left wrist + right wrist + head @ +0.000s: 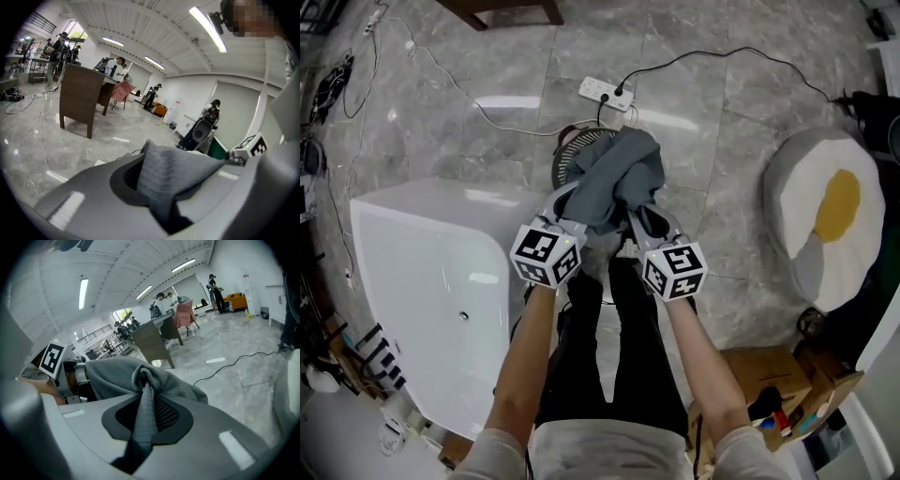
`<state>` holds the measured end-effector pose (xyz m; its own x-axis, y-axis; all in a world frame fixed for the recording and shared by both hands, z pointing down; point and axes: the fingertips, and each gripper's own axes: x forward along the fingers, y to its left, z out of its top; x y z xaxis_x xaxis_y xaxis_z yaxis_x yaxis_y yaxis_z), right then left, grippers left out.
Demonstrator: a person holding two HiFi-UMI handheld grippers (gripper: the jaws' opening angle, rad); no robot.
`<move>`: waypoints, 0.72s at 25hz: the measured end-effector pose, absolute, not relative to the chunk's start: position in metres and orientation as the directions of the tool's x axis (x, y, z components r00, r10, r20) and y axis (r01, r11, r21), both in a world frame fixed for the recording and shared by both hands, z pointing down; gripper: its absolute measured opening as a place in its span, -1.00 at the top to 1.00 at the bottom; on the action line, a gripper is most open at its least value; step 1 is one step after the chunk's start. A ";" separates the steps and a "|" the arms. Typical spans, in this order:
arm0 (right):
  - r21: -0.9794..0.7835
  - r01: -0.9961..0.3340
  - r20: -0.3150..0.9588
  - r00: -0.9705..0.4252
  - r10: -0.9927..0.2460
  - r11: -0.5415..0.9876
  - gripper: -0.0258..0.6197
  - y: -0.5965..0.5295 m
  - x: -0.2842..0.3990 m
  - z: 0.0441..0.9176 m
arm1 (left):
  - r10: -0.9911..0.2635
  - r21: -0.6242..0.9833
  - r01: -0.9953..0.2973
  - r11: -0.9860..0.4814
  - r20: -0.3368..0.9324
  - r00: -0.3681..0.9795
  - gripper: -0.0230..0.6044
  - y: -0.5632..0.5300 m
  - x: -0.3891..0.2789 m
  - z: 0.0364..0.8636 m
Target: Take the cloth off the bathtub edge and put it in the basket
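Held the soft grey ribbed cloth (623, 173) up in a bunch, clear of the glossy white bathtub (422, 281) at the left and above the grey marble floor (741, 103). Had the left gripper (570, 208) pinched narrow on a broad fold at the bundle's near-left side. Had the right gripper (639, 223) pinched narrow on a twisted rope of the same fabric at the near-right. Saw grey fabric between the pads in both gripper views.

Found the dark round slatted basket (565, 150) beneath and just beyond the bundle, mostly hidden by it, with only the left rim showing. Judged the coming move to turn on that: bulk hanging forward of the jaws, long axis running away from the person, mass seemingly over the opening already. Judged both hands about equally near, the left slightly closer to the visible rim. Judged a short lowering and a release of both grips enough.

Noted open floor to the right, toward the white-and-yellow fried-egg cushion (825, 216). Noted the bathtub close on the left. Noted a white power strip (605, 91) and black cable (712, 54) just past the basket, a likely snag for any trailing edge.
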<state>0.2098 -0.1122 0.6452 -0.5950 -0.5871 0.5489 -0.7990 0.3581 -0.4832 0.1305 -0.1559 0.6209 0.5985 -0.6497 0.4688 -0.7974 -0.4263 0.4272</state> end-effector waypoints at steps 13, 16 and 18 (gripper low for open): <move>-0.593 -0.683 0.567 -0.730 -0.380 0.426 0.81 -0.112 0.142 0.715 | -0.630 0.335 -0.912 -0.238 0.661 0.408 0.57 -0.132 0.078 0.729; -0.571 -0.686 0.597 -0.724 -0.346 0.451 0.81 -0.120 0.140 0.735 | -0.614 0.332 -0.918 -0.216 0.685 0.392 0.57 -0.134 0.073 0.749; -0.555 -0.694 0.619 -0.713 -0.330 0.458 0.81 -0.126 0.144 0.752 | -0.602 0.334 -0.919 -0.207 0.698 0.389 0.57 -0.135 0.074 0.764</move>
